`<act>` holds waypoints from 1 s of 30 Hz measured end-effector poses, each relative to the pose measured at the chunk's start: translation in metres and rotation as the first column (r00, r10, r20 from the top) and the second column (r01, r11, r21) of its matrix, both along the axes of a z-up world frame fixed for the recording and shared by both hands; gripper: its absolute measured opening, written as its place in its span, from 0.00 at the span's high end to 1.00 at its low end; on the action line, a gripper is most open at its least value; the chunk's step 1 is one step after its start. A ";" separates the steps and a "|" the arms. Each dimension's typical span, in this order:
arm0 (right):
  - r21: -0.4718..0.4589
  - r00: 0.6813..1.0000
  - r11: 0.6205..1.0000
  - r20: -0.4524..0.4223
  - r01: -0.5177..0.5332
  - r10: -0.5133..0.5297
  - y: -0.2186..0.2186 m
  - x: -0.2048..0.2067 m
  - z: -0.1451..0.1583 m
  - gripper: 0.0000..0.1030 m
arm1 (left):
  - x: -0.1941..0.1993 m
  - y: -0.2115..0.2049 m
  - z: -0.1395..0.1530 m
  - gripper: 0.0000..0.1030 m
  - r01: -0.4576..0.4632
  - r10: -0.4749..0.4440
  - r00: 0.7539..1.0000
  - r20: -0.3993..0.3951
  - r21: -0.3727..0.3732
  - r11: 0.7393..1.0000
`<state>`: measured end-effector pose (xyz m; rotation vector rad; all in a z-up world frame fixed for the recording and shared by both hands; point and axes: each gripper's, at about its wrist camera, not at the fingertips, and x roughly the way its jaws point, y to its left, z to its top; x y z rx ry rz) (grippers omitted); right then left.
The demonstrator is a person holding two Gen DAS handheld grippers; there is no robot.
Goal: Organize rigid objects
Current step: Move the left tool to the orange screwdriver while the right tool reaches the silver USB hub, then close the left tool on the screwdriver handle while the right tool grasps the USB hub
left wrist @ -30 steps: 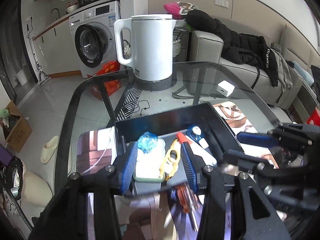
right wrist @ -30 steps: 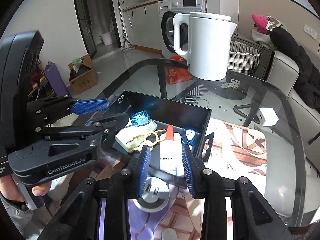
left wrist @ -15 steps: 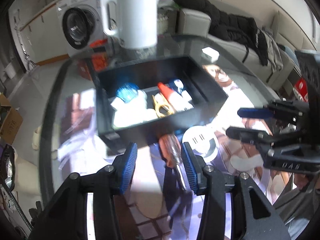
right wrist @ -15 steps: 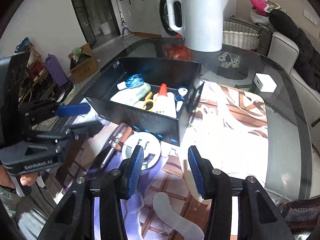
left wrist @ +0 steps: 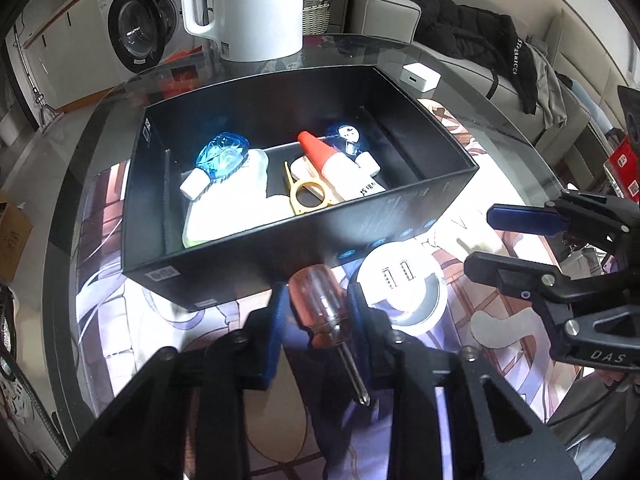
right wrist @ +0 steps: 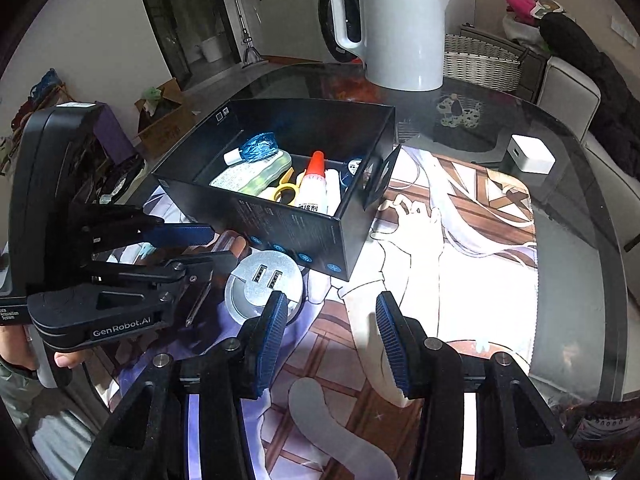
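Having pulled back from the black box (left wrist: 304, 240), the left tool (left wrist: 318, 316) now straddles the screwdriver (left wrist: 320, 308) at six o'clock, jaws apart; right tool (right wrist: 330, 332) gapes empty.

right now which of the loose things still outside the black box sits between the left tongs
The screwdriver with the clear orange handle lies between the left tongs. The round white USB hub lies just right of them, unflanked.

Hard daylight blows out the printed desk mat (left wrist: 108, 308) and the round silver USB hub (left wrist: 400, 280) into white glare. The black open cardboard box (right wrist: 280, 216) casts deep shadow. Fisheye edges bend and darken; focus is sharp.
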<state>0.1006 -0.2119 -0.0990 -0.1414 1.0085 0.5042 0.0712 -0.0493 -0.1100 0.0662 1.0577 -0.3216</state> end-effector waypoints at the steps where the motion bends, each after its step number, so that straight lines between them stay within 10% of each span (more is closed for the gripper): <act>1: 0.000 1.000 1.000 -0.002 -0.001 0.001 0.001 0.001 -0.001 0.54 | -0.001 0.000 0.000 0.76 0.002 -0.002 1.000 0.002 0.004 1.000; 23: 0.001 0.998 0.999 -0.032 -0.052 0.052 0.043 0.009 -0.008 0.54 | -0.011 0.041 0.001 0.81 -0.037 0.036 0.999 0.012 0.033 0.999; 30: -0.042 0.997 0.996 -0.039 -0.075 0.073 0.063 0.009 -0.018 0.38 | -0.014 0.049 0.000 0.80 -0.038 0.037 0.999 0.017 0.039 0.999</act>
